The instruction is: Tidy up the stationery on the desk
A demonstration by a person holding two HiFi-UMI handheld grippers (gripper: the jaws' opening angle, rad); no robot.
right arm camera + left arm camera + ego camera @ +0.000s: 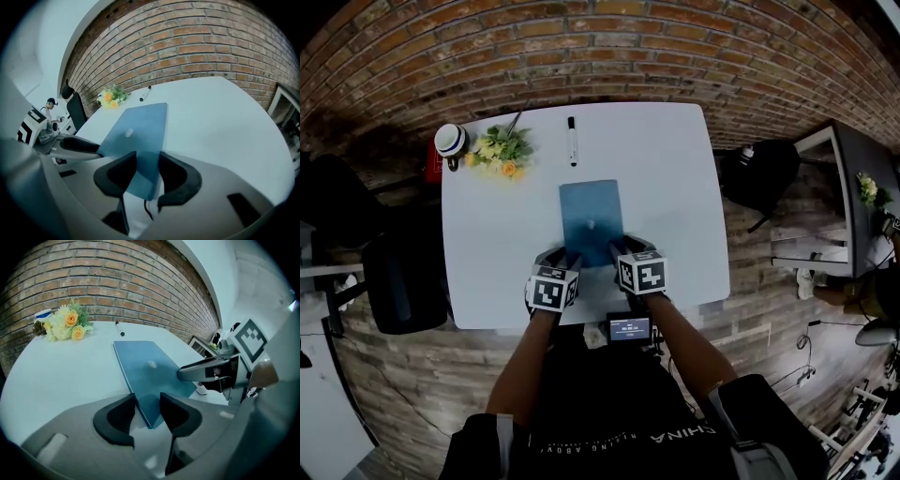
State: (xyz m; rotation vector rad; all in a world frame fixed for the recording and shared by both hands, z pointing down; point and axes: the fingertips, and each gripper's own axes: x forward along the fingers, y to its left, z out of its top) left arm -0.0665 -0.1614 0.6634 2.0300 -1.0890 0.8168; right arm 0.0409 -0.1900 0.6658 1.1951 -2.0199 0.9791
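My left gripper (147,400) and right gripper (147,161) hover at the near edge of the white tabletop (487,234), both with jaws apart. The blue notebook (591,222) lies flat mid-tabletop. Its near corners sit between my jaws, unclamped. A black marker (572,141) lies beyond it.

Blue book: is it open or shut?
Shut. The blue book lies flat on the desk, one cover up, no pages showing.
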